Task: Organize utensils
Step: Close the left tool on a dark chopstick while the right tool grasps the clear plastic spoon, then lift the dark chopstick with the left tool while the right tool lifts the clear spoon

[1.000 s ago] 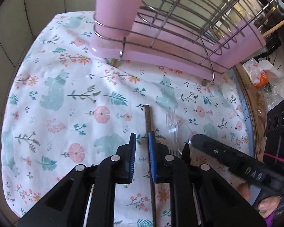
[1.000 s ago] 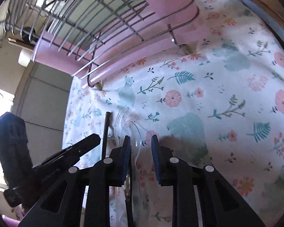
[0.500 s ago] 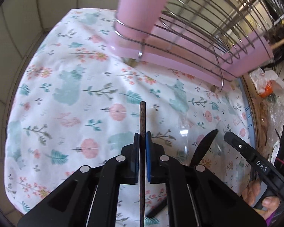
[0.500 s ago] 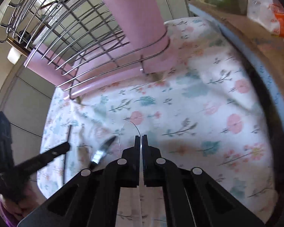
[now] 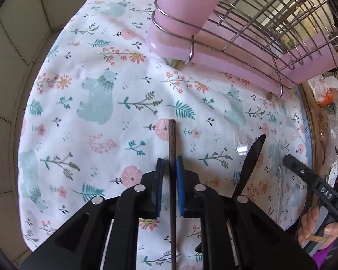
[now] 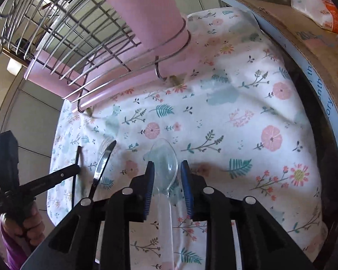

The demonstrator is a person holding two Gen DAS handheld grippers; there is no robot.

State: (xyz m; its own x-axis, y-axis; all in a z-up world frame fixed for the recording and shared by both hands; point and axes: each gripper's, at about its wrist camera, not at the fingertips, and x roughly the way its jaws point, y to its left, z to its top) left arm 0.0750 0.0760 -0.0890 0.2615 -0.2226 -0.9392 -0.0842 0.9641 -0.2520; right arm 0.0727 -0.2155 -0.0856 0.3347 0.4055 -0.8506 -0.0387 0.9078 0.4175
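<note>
Since half a second earlier, the pads of the right gripper (image 6: 167,173) have been parted and a clear plastic spoon (image 6: 166,168) is now seen between them, untouched on either side, where before they were pressed together on it. The left gripper (image 5: 169,171) has also been loosened: a narrow gap is seen on each side of the dark wooden chopstick (image 5: 171,148), which is framed by the blue pads but is no longer pinched.

The chopstick is laid along the floral cloth (image 5: 97,103), its tip pointed toward the pink dish rack (image 5: 243,67) at the far edge. A black serrated knife (image 5: 251,157) is shown lying just to its right on the cloth, with a second clear utensil (image 5: 240,141) near the knife's tip. In the right wrist view the knife (image 6: 103,162) is seen to the left of the spoon, and the left gripper (image 6: 75,168) is seen beyond it beside the chopstick (image 6: 77,164). The rack's wire basket (image 6: 63,33) is raised above its pink tray.
</note>
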